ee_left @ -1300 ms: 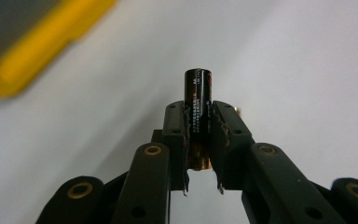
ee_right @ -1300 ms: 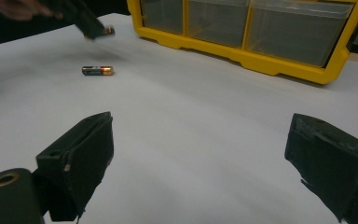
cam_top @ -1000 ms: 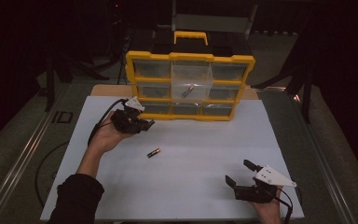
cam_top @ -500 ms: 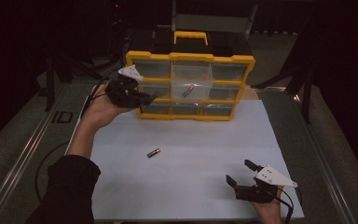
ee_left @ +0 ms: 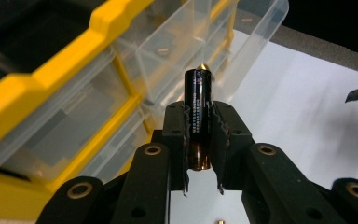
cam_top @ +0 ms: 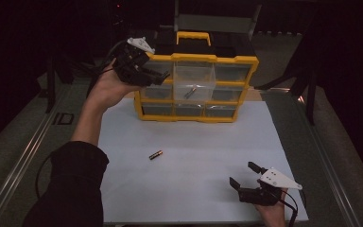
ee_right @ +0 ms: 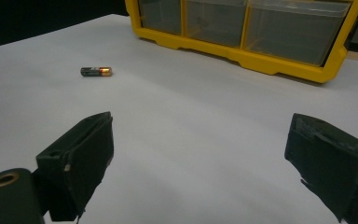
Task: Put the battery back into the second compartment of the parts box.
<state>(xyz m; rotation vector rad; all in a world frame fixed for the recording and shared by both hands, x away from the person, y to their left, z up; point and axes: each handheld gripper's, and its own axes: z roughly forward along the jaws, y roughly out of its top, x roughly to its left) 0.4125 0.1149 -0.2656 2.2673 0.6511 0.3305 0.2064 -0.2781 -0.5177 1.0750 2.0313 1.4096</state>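
My left gripper [cam_top: 160, 75] is raised beside the upper left of the yellow drawer organiser [cam_top: 196, 87]. In the left gripper view it [ee_left: 198, 119] is shut on a black and copper battery [ee_left: 197, 100], which stands upright between the jaws and points toward an open clear drawer [ee_left: 205, 46]. A second battery [cam_top: 156, 154] lies on the white sheet [cam_top: 194, 161], also seen at the left of the right gripper view [ee_right: 96, 71]. My right gripper [cam_top: 244, 176] rests low at the front right of the sheet, open, with nothing between its fingers [ee_right: 74, 158].
The organiser has clear drawers in a yellow frame with a yellow handle [cam_top: 193, 37] on top. The centre drawer [cam_top: 194, 80] stands pulled out and holds a small item [cam_top: 190, 91]. Dark floor and a metal rail [cam_top: 23, 156] border the table on the left.
My left gripper has risen from the sheet near the organiser's lower left to its upper left corner, carrying the battery. The right gripper and the loose battery have stayed put.
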